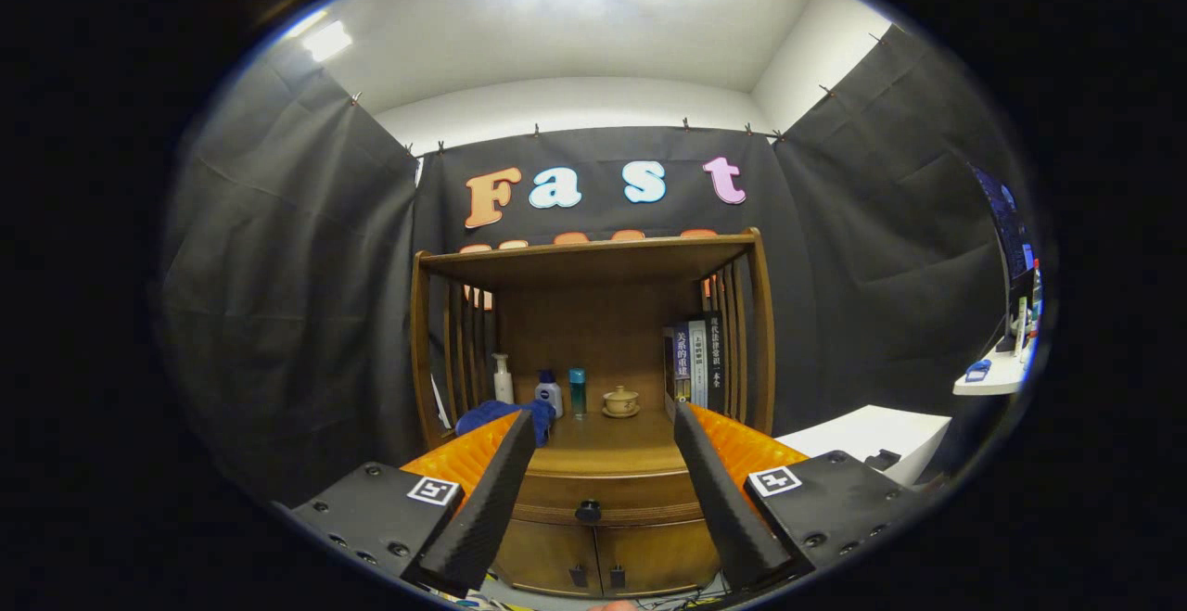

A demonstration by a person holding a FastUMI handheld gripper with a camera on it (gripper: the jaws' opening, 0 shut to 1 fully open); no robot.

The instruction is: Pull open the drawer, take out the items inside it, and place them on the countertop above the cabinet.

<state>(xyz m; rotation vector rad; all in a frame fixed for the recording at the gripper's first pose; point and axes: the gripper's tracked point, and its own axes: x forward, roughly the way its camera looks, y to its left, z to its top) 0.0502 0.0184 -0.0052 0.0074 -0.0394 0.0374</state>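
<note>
Beyond, wooden cabinet (593, 500) with drawer (607, 498) shut; hand-held gripper (601, 435) wide open, empty, well short of small knob (588, 511): easily missed or slipped off.

The drawer (593, 492) sits closed, its contents hidden. Gripper (603, 433) fingers, spread wide, cover both ends of the countertop (607, 449) and part of the blue cloth (491, 414).

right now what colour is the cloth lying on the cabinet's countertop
Blue. The cloth lies beside the bottles, clear in the gripper view, beyond the open gripper.
</note>
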